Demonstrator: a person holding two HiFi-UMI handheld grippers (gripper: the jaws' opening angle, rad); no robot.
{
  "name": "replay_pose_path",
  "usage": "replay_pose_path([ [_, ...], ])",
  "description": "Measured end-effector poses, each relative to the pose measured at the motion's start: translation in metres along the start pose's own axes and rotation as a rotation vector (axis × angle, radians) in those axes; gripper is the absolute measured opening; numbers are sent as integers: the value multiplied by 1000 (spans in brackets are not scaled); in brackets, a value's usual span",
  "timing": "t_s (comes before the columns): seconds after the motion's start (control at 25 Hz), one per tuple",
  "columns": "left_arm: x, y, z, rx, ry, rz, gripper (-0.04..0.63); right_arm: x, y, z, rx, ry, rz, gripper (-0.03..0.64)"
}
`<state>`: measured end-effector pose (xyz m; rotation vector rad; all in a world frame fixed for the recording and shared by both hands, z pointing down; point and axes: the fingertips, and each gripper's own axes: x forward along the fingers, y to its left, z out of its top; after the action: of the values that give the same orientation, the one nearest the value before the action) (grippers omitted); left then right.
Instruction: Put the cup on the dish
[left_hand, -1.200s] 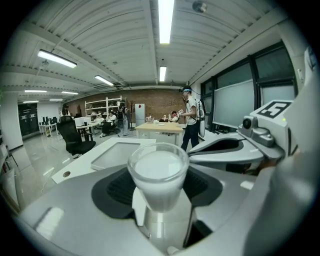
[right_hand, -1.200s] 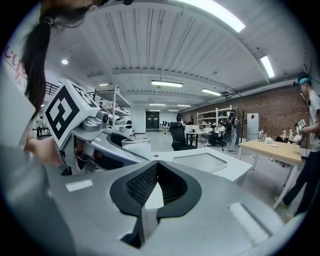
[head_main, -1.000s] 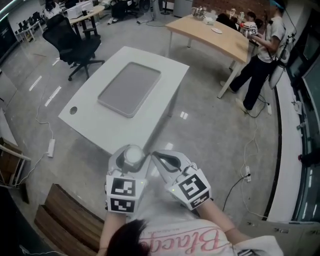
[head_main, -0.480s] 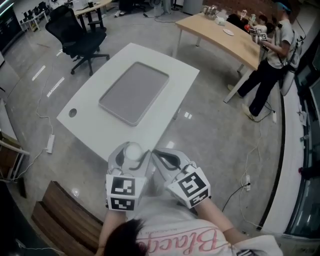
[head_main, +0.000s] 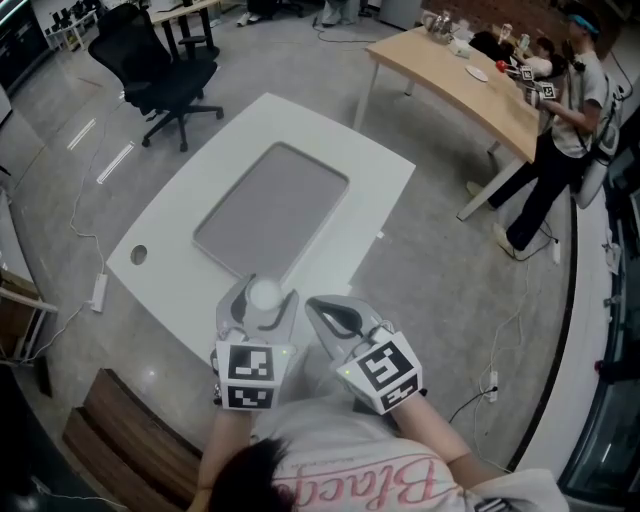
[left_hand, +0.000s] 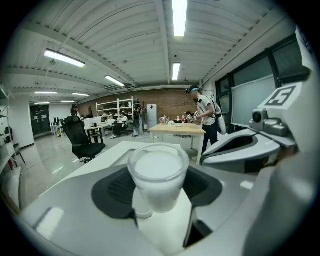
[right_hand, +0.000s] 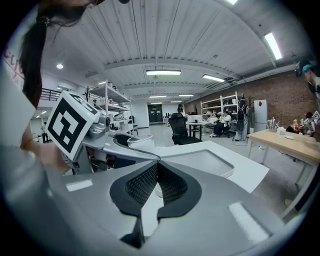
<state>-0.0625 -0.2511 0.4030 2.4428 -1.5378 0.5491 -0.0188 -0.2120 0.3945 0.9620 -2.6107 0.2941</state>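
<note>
A white cup sits upright between the jaws of my left gripper, which is shut on it, over the near edge of a white table. In the left gripper view the cup fills the gap between the dark pads of the left gripper. A flat grey tray-like dish lies in the table's middle, beyond both grippers. My right gripper hangs beside the left one, shut and empty. The right gripper view shows the right gripper with pads pressed together, the cup to its left and the dish ahead.
A black office chair stands past the table's far left. A long wooden table is at the upper right, with a person standing by it. A wooden bench lies at the lower left. Cables run over the floor.
Both grippers, the left still holding the cup, have come closer to the white table. They now hang over its near edge; the jaws have not changed.
</note>
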Motion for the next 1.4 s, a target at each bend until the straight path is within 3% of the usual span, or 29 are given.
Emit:
replay_pose_path([
  [0.6, 131, 54, -17, -30, 40, 33, 267, 59, -74, -6, -1, 127, 97, 2],
  [0.84, 164, 69, -24, -44, 46, 65, 267, 74, -88, -11, 6, 175, 153, 2],
  [1.4, 213, 90, -52, -38, 81, 112, 267, 104, -120, -31, 43, 257, 187, 2],
])
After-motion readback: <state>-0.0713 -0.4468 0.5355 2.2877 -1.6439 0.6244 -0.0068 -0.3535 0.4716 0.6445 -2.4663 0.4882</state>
